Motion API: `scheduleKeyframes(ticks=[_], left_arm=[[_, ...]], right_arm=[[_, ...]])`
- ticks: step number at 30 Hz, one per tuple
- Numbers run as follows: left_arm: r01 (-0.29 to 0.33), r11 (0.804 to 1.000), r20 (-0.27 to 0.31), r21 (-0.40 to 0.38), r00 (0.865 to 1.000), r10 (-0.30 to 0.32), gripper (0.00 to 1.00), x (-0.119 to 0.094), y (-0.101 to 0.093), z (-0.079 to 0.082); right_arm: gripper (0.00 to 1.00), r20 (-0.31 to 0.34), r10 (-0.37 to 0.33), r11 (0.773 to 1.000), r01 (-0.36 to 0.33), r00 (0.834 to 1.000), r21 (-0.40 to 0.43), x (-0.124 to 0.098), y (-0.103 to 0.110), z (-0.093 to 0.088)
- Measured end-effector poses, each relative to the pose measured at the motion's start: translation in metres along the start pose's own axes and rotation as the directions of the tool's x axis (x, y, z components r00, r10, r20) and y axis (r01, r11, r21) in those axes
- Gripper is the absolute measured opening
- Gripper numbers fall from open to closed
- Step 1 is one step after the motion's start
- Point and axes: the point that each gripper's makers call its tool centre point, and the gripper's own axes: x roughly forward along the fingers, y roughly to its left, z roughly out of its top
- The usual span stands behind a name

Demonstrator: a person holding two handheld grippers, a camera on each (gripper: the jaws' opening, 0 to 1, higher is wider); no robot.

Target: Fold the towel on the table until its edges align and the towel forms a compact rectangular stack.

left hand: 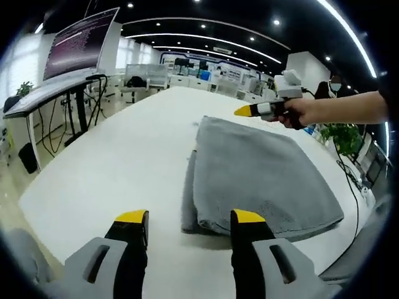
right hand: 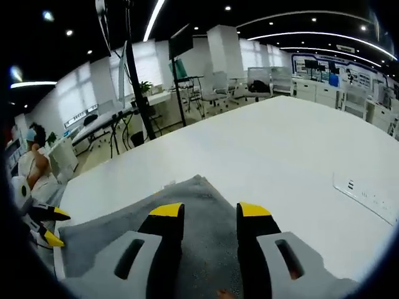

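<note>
At the bottom of the left gripper view, the left tongs (left hand: 190, 218) stand with their yellow-tipped jaws parted and nothing between them, hanging just short of the near edge of the grey towel (left hand: 259, 174). The towel lies folded on the white bench (left hand: 112, 168), an upper layer resting on a lower one that peeks out along its left side. At its far corner, the right tongs (left hand: 244, 111) come in from the right, held in a person's hand (left hand: 298, 113); from this angle I cannot tell how their jaws stand.

In the right gripper view, the right tongs (right hand: 207, 210) show jaws apart, empty, poised above the towel (right hand: 118, 227) near its corner, with bare bench (right hand: 280, 149) beyond. The left tongs (right hand: 50, 225) appear at the far left edge, jaws spread. A strip of sockets (right hand: 368, 194) sits on the bench to the right.
</note>
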Motion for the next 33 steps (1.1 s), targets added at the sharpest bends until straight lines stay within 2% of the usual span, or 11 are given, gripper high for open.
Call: scheduleKeyframes(ticks=[8,14,17,21,29,33], left_arm=[[0.004,0.999,-0.008,0.043,1.0,-0.004,0.54,0.0,-0.003,0.004],[0.008,0.998,-0.013,0.057,1.0,-0.007,0.54,0.002,-0.004,0.005],[-0.025,0.999,-0.002,0.044,1.0,0.025,0.5,-0.001,-0.001,0.006],[-0.026,0.999,-0.015,0.03,1.0,0.027,0.5,-0.001,-0.004,0.0],[0.009,0.997,-0.037,0.072,0.999,-0.007,0.5,0.002,-0.009,-0.003],[0.02,0.997,-0.046,0.078,0.999,-0.017,0.49,0.004,-0.01,-0.004]], right_arm=[[0.32,-0.03,-0.038,0.999,0.038,0.999,-0.011,-0.023,-0.024,-0.02],[0.31,-0.065,-0.094,0.996,0.094,0.993,-0.009,-0.048,-0.051,-0.039],[0.3,-0.073,-0.109,0.994,0.109,0.991,-0.011,-0.061,-0.056,-0.043],[0.31,-0.072,-0.138,0.99,0.139,0.988,0.005,-0.078,-0.065,-0.045],[0.3,-0.08,-0.192,0.981,0.194,0.978,0.023,-0.097,-0.091,-0.056],[0.3,-0.096,-0.212,0.976,0.215,0.973,0.03,-0.107,-0.103,-0.067]])
